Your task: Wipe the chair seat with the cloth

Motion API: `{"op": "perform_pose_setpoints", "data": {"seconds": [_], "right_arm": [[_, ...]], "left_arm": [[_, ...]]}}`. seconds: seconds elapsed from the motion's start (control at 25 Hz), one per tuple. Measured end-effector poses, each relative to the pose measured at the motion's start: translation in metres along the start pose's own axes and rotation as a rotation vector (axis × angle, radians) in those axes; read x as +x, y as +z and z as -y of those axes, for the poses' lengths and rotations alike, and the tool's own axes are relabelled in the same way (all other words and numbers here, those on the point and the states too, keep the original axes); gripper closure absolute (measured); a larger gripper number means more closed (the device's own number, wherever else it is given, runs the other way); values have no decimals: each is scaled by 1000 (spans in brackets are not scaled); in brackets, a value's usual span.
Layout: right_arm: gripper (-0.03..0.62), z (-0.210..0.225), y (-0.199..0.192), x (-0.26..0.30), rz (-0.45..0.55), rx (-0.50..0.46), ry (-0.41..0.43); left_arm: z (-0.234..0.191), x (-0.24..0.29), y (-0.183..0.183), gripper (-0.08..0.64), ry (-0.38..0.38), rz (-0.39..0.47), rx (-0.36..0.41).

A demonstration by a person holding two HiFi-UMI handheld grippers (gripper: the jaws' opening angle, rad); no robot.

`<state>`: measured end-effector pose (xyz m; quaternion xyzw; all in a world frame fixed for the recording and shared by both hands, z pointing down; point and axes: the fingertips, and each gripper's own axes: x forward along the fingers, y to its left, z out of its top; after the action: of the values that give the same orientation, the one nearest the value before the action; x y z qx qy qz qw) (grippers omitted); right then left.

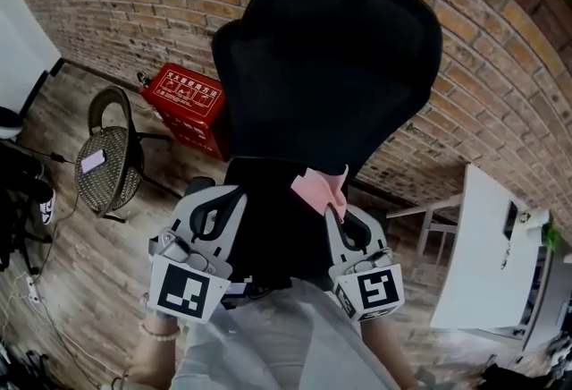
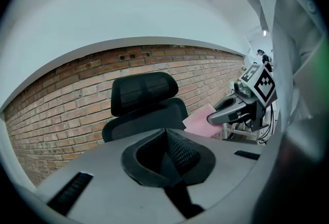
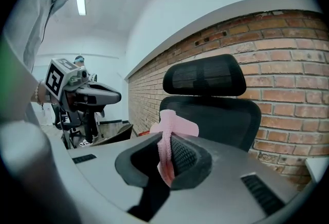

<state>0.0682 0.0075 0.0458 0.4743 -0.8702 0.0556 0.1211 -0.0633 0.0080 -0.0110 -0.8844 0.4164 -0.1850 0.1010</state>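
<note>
A black mesh office chair (image 1: 331,57) stands against the brick wall, its dark seat (image 1: 268,232) just below me between the two grippers. My right gripper (image 1: 333,209) is shut on a pink cloth (image 1: 319,189), which bunches up between the jaws and hangs over the seat near the backrest. The right gripper view shows the cloth (image 3: 175,126) pinched in that gripper (image 3: 167,153), with the chair (image 3: 211,107) behind. My left gripper (image 1: 225,196) is over the seat's left side; in its own view, the left gripper (image 2: 167,141) is shut with nothing in it.
A red box (image 1: 186,105) leans at the wall left of the chair. A round wicker chair (image 1: 107,166) stands further left on the wooden floor, with cables by the left edge. A white table (image 1: 487,245) is at the right.
</note>
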Motion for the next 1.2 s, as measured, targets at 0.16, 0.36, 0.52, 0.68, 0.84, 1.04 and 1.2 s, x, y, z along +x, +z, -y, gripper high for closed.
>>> {"op": "perform_pose_setpoints", "data": {"seconds": [0.16,0.36,0.52,0.68,0.84,1.04,1.2], "right_arm": [[537,-7,-9,0,-46,6,8],[537,-13,0,3,-17,-11,13],[537,-17,0,4,-21,-16,14],[537,-15,0,4,-16,4,7],[537,-17,-2,3,-22,0,4],[537,-20,-3,-2,-16,16,-1],[537,-24,-2,-2,-17,11,2]], "left_arm": [[0,0,0,541,-4,13,-4],[1,0,-2,541,-19,17,-11],[0,1,-2,541,-26,25,-18],[2,3,-2,541,-32,29,-38],[3,3,-4,541,-39,28,-35],[8,0,-4,541,-46,38,-59],[7,-4,-4,541,-48,42,-55]]}}
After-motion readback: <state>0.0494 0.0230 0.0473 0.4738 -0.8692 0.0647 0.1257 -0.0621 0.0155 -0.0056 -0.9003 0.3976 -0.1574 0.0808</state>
